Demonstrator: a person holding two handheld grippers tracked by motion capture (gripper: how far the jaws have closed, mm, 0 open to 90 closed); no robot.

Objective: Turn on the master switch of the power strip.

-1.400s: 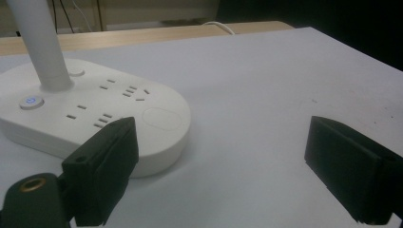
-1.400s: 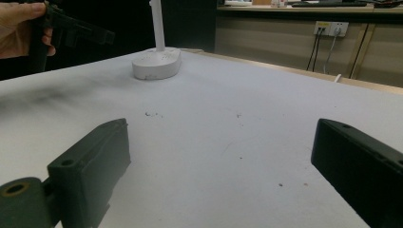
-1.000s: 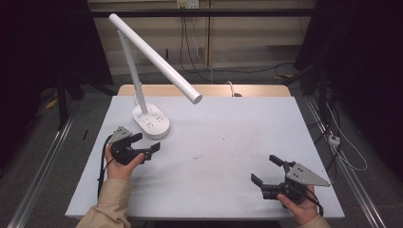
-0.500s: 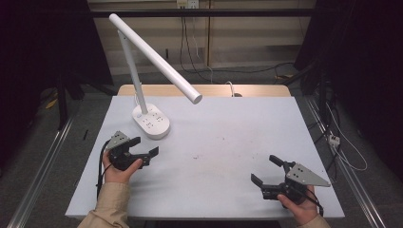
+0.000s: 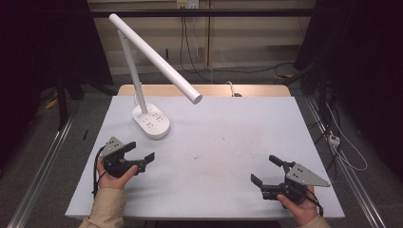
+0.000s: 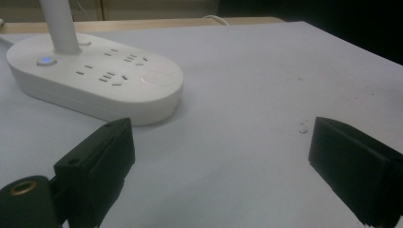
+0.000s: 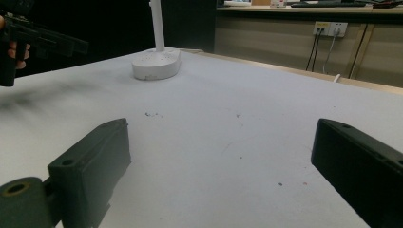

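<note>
Your left tool [image 5: 141, 161] sits at the near-left of the tabletop [image 5: 228, 142], jaws spread wide w/ nothing between them, just bare surface. Your left hand [image 5: 113, 175] grips it from below, sleeve coming in from the bottom edge. Right tool [image 5: 267, 172] is at the near-right corner, jaws also wide apart and empty, grey plate on top, right hand [image 5: 297, 205] wrapped round the back.

Looking along the left tool's jaws: the lamp base [image 6: 95, 80] lies just ahead & to the left, white, oval, w/ socket slots on top, a blue-lit button [image 6: 46, 60] near the stem and a round touch pad [image 6: 157, 78] at the near end. Base is near the jaws but not touching. In the high view the lamp [image 5: 151, 121] stands at the far-left of the tabletop, stem up, long white head [image 5: 157, 58] angling down toward centre.

From the right gripper view, the lamp base is well apart, far across the surface; your left tool shows at top left. Nothing stands between either tool and the lamp. A few small dark specks [image 5: 196, 156] mid-tabletop. Wall sockets [image 7: 330, 28] & cables behind.
</note>
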